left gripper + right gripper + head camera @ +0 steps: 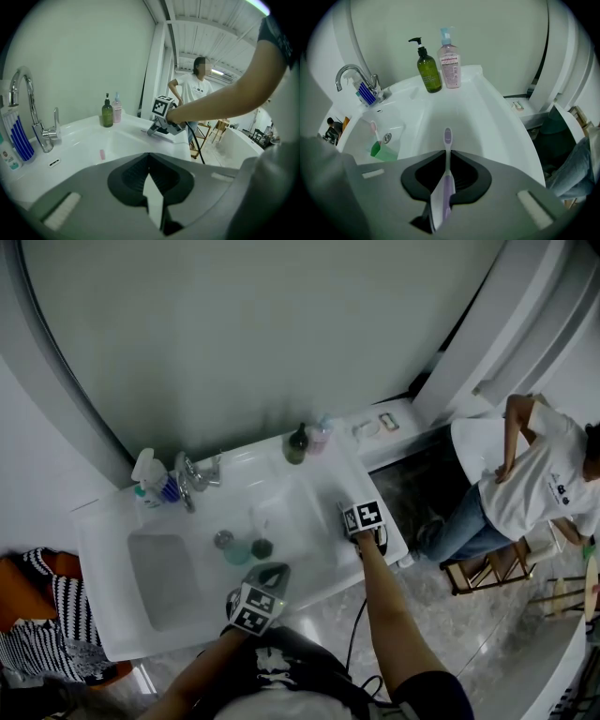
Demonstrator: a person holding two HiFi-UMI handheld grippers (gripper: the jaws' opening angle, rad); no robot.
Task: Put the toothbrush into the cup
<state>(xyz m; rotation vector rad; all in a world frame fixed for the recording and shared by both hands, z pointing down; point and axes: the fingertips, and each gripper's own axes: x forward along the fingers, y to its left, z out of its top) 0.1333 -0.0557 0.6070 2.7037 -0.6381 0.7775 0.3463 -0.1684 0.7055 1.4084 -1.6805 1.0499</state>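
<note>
A purple toothbrush [446, 180] lies lengthwise between the jaws of my right gripper [447, 152], which is shut on its handle. The brush head points out ahead, over the white sink counter [497, 126]. In the head view this gripper [362, 521] is low over the counter's right part. The green cup [383, 151] stands in the basin to the left, with a pink toothbrush [374, 131] in it; the cup [236, 552] is close in front of my left gripper [270, 573]. My left gripper [149, 155] is shut with nothing in it.
A green pump bottle [429, 70] and a pink bottle [450, 61] stand at the counter's back edge. The faucet [354, 77] and a blue-striped tube [367, 93] are at the back left. A person in a white shirt [525, 474] stands right of the sink by a wooden stool [487, 568].
</note>
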